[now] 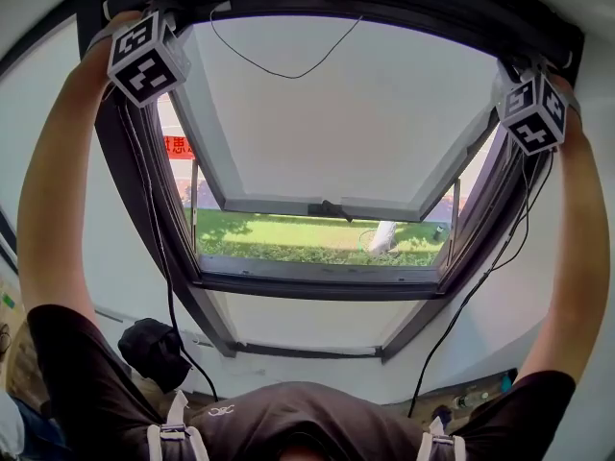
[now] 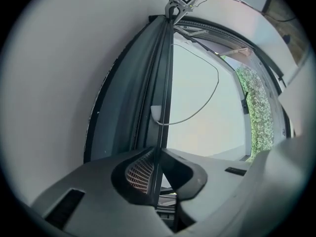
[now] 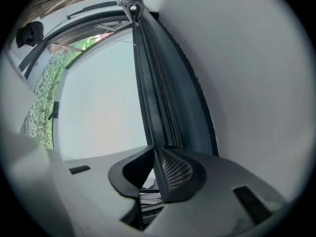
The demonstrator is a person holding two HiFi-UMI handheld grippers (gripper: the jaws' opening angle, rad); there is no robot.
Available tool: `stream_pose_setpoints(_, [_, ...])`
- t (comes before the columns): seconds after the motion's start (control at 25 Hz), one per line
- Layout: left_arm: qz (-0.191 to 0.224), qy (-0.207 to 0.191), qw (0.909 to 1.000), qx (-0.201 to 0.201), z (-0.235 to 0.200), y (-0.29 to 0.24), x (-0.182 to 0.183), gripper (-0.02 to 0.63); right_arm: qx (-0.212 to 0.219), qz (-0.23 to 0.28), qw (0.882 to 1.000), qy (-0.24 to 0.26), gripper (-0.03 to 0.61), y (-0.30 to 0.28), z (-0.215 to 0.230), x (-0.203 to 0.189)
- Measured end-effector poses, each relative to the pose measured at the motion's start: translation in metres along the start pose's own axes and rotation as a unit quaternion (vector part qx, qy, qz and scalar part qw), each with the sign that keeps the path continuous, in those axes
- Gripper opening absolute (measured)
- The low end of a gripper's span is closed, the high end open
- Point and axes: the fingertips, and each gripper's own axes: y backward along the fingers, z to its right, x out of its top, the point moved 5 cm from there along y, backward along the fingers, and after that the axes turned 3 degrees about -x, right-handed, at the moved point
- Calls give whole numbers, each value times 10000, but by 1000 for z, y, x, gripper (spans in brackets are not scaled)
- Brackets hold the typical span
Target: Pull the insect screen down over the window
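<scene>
1. Black and thin, the bar (image 2: 165, 83) of the screen sits at the very top of the window (image 1: 317, 284). In the head view that is along the top edge of the frame. The screen is not pulled down yet.
2. At the upper left of the head view is the left gripper (image 2: 157, 154). Its jaws squeeze the bar, one on each side.
3. At the upper right of the head view is the right gripper (image 3: 157, 154). Its jaws pinch the same bar too.
4. The bar runs straight from one gripper to the other. In each gripper view, the other gripper looks small at the far end, near the top of the picture.
5. The left arm (image 1: 58, 181) and the right arm (image 1: 586, 219) both reach up high.
6. The pane (image 1: 336, 113) is tipped open at the bottom. Green grass (image 1: 288, 238) shows in the gap under it.
7. A thin black cord (image 1: 279, 65) hangs in a loop near the top of the pane.
8. A white wall (image 2: 64, 83) goes all around the window.
</scene>
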Motion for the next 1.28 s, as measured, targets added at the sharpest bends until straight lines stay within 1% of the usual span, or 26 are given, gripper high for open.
stream_pose_setpoints(0.04, [-26, -99, 9999, 8, 1, 0, 0, 57, 11, -18, 10000, 25, 55, -2, 0, -2])
stream_pose_setpoints(0.12, [-68, -349, 9994, 38, 4, -1, -1, 48, 119, -12, 9999, -16, 55, -7, -1, -4])
stream_pose_setpoints(0.2, [-90, -493, 9987, 23, 5, -3, -2, 48, 232, -17, 9997, -23, 57, -11, -3, -5])
stream_pose_setpoints(0.24, [-89, -488, 9988, -3, 4, -3, -1, 48, 271, -42, 9996, 7, 55, -13, -4, -6])
stream_pose_setpoints(0.32, [-52, -429, 9991, -50, 3, -2, 0, 46, 332, -85, 9994, 102, 75, -18, -6, -6])
stream_pose_setpoints(0.56, [115, -392, 9991, -105, 1, 0, -1, 41, 468, -156, 9981, 365, 58, -21, -6, -3])
stream_pose_setpoints(0.64, [170, -306, 9994, -50, -1, 4, 0, 41, 483, -133, 9978, 431, 49, -20, -5, -2])
stream_pose_setpoints(0.72, [173, -192, 9996, -81, 0, 2, 0, 38, 445, -131, 9983, 361, 40, -20, -4, -3])
stream_pose_setpoints(0.8, [70, -128, 9998, -153, -2, 4, 0, 35, 478, -126, 9982, 337, 37, -21, -6, -3])
stream_pose_setpoints(0.84, [-22, -128, 9996, -245, -2, 6, 0, 35, 584, -99, 9976, 370, 37, -21, -9, -1])
stream_pose_setpoints(0.92, [-220, -215, 9979, -562, 4, 8, 0, 32, 897, -59, 9950, 437, 32, -21, -18, 0])
stream_pose_setpoints(1.0, [-361, -381, 9957, -768, 13, 8, 1, 28, 1103, -77, 9928, 469, 31, -19, -27, -2])
stream_pose_setpoints(1.08, [-424, -490, 9942, -862, 21, 7, 3, 26, 1205, -136, 9915, 465, 31, -15, -34, -6])
stream_pose_setpoints(1.28, [-406, -541, 9924, -1032, 39, 9, 1, 25, 1349, -181, 9900, 364, 34, -9, -49, -10])
